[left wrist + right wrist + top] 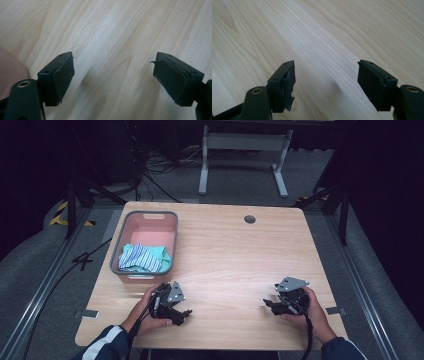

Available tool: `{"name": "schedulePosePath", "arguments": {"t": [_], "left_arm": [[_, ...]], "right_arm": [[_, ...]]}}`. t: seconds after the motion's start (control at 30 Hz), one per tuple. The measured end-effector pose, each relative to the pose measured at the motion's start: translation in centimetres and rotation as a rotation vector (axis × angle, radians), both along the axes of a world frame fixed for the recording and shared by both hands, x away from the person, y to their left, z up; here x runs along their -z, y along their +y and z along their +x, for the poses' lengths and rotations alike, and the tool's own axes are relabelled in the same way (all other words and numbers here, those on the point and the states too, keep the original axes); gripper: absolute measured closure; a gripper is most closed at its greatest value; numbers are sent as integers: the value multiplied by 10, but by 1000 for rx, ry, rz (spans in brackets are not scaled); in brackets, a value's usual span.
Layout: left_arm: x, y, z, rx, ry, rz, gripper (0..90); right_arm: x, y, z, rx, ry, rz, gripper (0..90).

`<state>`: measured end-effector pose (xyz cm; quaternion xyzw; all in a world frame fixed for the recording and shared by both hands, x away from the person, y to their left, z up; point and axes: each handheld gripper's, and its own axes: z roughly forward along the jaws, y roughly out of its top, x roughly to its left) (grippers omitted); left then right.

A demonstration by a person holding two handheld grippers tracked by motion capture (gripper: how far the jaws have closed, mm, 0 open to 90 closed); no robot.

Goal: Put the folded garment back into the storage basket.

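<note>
Both grippers sit low over the table (225, 250), at its near edge. The left gripper (186, 312) is just in front of the basket (131, 220), jaws wide apart, nothing but bare wood between the pads (63, 77). The right gripper (267, 304) is well to the right of the basket, jaws also spread wide and empty. The striped cloth (142, 258) lies bunched in the basket's near end, touched by neither gripper.
</note>
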<state>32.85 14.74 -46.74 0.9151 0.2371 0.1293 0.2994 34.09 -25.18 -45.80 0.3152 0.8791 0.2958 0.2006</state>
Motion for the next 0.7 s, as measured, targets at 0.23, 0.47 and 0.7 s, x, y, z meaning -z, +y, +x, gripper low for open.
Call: {"name": "schedulePosePath", "arguments": {"t": [0.23, 0.47, 0.7], "left_arm": [[8, 9, -3, 12, 32, -60, 171], [15, 17, -1, 2, 49, -133, 151], [15, 17, -1, 2, 46, -139, 139]], "right_arm": [[16, -28, -10, 38, 13, 74, 300], [27, -50, -14, 90, 34, 209, 255], [28, -51, -15, 108, 27, 207, 219]]}}
